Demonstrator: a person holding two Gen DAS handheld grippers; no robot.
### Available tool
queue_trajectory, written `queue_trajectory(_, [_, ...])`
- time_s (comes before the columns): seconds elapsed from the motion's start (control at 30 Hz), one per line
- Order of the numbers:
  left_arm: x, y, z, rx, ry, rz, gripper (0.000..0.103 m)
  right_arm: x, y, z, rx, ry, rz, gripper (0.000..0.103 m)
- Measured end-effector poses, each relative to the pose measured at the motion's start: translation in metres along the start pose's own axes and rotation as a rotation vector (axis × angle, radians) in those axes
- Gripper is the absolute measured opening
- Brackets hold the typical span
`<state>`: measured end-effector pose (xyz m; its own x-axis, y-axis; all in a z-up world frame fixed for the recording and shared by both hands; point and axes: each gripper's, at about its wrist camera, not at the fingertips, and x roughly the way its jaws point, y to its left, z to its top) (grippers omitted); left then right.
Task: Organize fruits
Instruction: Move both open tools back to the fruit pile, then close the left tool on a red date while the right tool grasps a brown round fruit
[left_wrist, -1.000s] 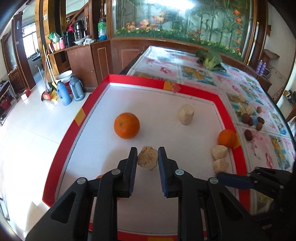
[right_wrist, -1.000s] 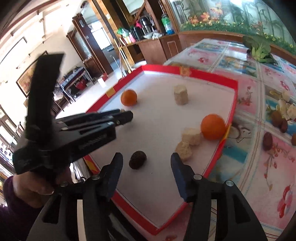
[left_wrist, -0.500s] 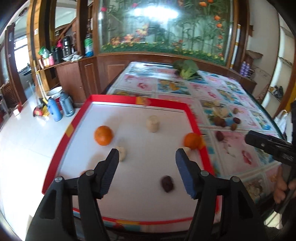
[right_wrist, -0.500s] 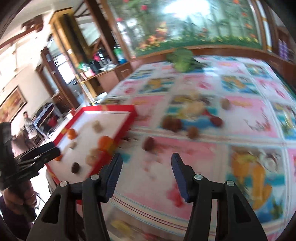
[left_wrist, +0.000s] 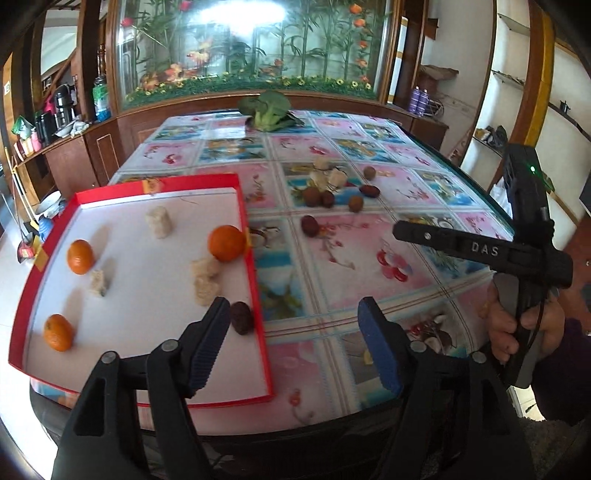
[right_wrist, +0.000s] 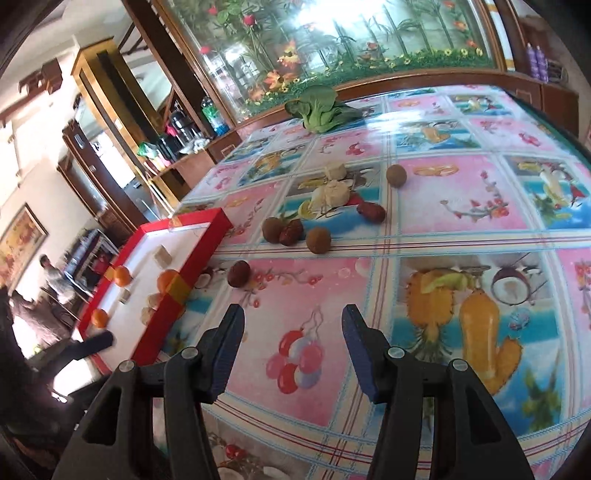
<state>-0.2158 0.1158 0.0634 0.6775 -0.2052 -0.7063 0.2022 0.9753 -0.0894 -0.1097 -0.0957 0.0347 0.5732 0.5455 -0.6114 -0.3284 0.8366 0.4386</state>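
Note:
A red-rimmed white tray (left_wrist: 255, 280) lies on the table's left part, also in the right wrist view (right_wrist: 216, 230). It holds three oranges (left_wrist: 226, 243), several pale chunks (left_wrist: 159, 221) and a dark fruit (left_wrist: 242, 317). Loose brown and dark red fruits (right_wrist: 317, 240) and pale pieces (right_wrist: 332, 194) lie on the tablecloth past the tray. My left gripper (left_wrist: 295, 343) is open and empty above the tray's near right corner. My right gripper (right_wrist: 291, 345) is open and empty over the cloth, short of a dark fruit (right_wrist: 238, 273); it also shows in the left wrist view (left_wrist: 480, 251).
A patterned tablecloth (right_wrist: 461, 206) covers the table. A leafy green vegetable (right_wrist: 321, 107) lies at the far edge before a wooden ledge and a glass panel. A cabinet with bottles (left_wrist: 55, 110) stands far left. The table's near edge (left_wrist: 295, 428) is close below the left gripper.
My left gripper has let go of the pale chunk, opened and drawn back to the right. My right gripper has swung from over the tray to over the tablecloth.

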Motion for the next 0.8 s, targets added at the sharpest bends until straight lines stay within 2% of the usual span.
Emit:
queue_trajectory(0.17, [0.011, -0.012, 0.0, 0.018, 0.034, 0.003, 0.073, -0.007, -0.009, 0.003, 0.054, -0.039, 0.038, 0.055])
queue_trajectory(0.4, [0.014, -0.017, 0.017, 0.041, 0.024, 0.052, 0.076, -0.006, -0.001, 0.039, -0.058, -0.051, -0.008, 0.055])
queue_trajectory(0.5, [0.013, -0.016, 0.025, 0.052, 0.008, 0.078, 0.076, 0.006, 0.0, 0.054, -0.107, -0.02, -0.046, 0.054])
queue_trajectory(0.63, [0.014, -0.016, 0.033, 0.054, 0.001, 0.09, 0.076, 0.042, 0.004, 0.059, -0.163, 0.075, -0.076, 0.038])
queue_trajectory(0.8, [0.017, -0.02, 0.03, 0.058, 0.016, 0.084, 0.076, 0.069, 0.004, 0.06, -0.171, 0.098, -0.138, 0.034])
